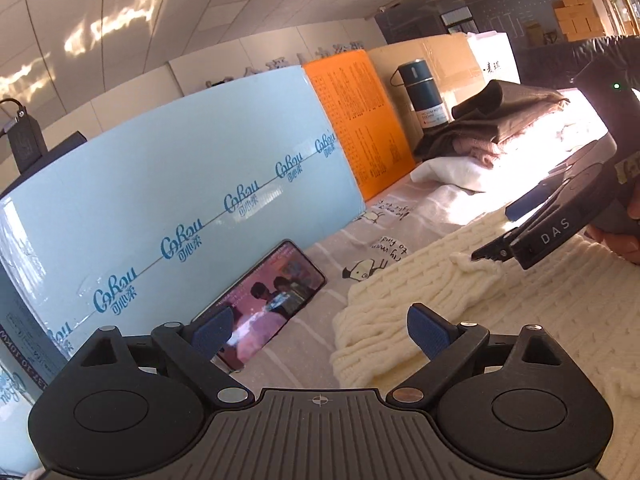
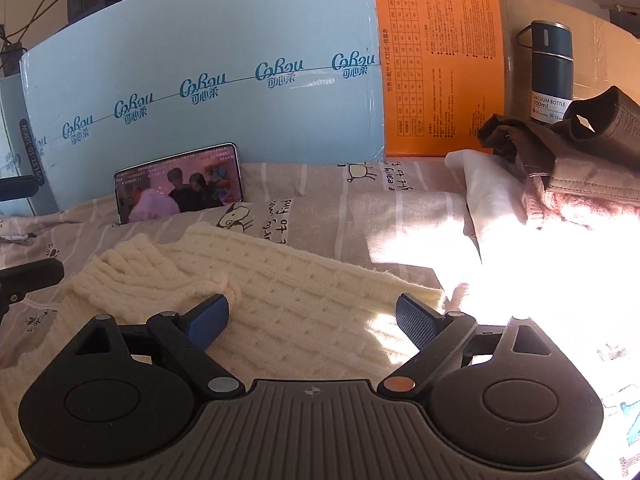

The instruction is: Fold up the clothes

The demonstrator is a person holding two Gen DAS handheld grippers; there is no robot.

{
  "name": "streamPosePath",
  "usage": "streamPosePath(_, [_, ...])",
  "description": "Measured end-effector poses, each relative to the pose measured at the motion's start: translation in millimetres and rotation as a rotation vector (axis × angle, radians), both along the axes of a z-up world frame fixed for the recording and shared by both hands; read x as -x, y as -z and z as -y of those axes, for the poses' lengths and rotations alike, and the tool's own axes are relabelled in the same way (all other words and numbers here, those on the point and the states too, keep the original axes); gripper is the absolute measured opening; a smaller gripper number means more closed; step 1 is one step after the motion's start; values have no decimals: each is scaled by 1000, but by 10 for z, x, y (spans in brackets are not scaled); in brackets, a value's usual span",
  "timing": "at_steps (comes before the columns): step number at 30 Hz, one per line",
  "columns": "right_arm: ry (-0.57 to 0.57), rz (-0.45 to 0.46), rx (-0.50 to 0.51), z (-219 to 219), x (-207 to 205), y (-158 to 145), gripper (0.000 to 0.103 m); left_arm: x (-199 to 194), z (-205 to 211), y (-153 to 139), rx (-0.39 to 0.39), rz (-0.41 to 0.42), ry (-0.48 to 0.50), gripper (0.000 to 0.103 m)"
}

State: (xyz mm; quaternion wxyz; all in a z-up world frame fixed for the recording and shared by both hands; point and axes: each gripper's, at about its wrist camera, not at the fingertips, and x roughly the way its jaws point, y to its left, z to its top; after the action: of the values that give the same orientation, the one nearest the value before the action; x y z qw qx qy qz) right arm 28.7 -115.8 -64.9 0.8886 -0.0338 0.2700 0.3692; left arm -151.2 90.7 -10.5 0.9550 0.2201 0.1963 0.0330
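A cream cable-knit sweater lies spread on a striped sheet with cartoon prints. My left gripper is open above the sweater's left edge, with nothing between its blue pads. My right gripper reaches in from the right, held by a hand, its tip by a raised bump of knit. In the right wrist view the right gripper stands wide open just over the sweater, holding nothing.
A phone with a playing video leans on a pale blue carton. Beside the carton stand an orange box and a dark vacuum bottle. Folded brown, pink and white clothes are stacked at the right in bright sunlight.
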Motion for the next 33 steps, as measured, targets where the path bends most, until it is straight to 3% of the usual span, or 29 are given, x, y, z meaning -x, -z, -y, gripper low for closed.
streamPosePath(4, [-24,18,-129,109,46,-114,91,515,110,-57,-8,8,75,99])
streamPosePath(9, [-148,54,-219,138,174,-199,91,1025,263,-7,-35,-66,147,100])
streamPosePath(13, [-276,93,-248,144,365,-277,94,1386,366,6,-71,-99,170,100])
streamPosePath(18, [-437,171,-260,338,798,-406,101,1725,459,55,-62,-149,223,103])
streamPosePath(22, [-527,213,-218,549,1161,-380,102,1767,569,234,-106,-201,241,103])
streamPosePath(25, [-551,182,-213,711,1344,-328,102,1783,653,376,-142,-239,251,103])
streamPosePath(33, [-639,70,-213,953,1643,-200,102,1509,541,461,-162,-172,144,103])
